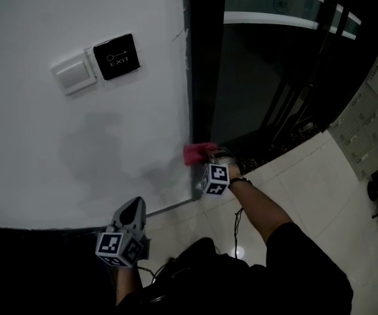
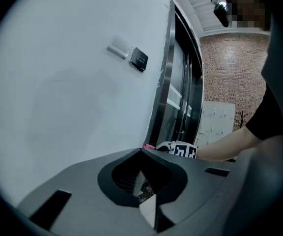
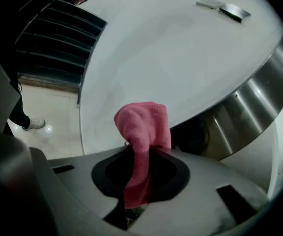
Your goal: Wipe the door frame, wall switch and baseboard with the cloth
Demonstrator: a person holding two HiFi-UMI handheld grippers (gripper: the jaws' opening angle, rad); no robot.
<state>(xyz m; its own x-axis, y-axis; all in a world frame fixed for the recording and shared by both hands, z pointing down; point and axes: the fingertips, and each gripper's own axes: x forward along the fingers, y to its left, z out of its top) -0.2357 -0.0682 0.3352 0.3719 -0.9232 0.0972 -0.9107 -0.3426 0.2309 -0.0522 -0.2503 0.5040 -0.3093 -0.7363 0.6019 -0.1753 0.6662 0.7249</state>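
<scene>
The right gripper (image 1: 208, 158) is clamped on a pink cloth (image 1: 198, 153); in the right gripper view the cloth (image 3: 144, 127) runs down between the 2 jaws and bunches up beyond their tips. It is held low, at the right edge of the white wall (image 1: 110, 143), just where the wall meets the dark door frame (image 1: 199, 77), and the bunched end seems to touch that edge, though the contact itself is hard to make out. From the right gripper the frame (image 3: 252, 100) shows as a band of brushed metal to the right of the cloth. The left gripper (image 1: 135, 210) hangs nearer the person and further left, pointed at the wall and apart from it, its jaws together with nothing between them. The left gripper view looks along the wall toward the frame (image 2: 167, 77), with the right gripper's marker cube (image 2: 183, 150) low beside it. High on the wall, well left of the frame, sits a white switch (image 1: 75, 73) with a black exit plate (image 1: 117, 56) touching its right side. Pale floor tiles (image 1: 307, 176) lie to the right, below the doorway.
</scene>
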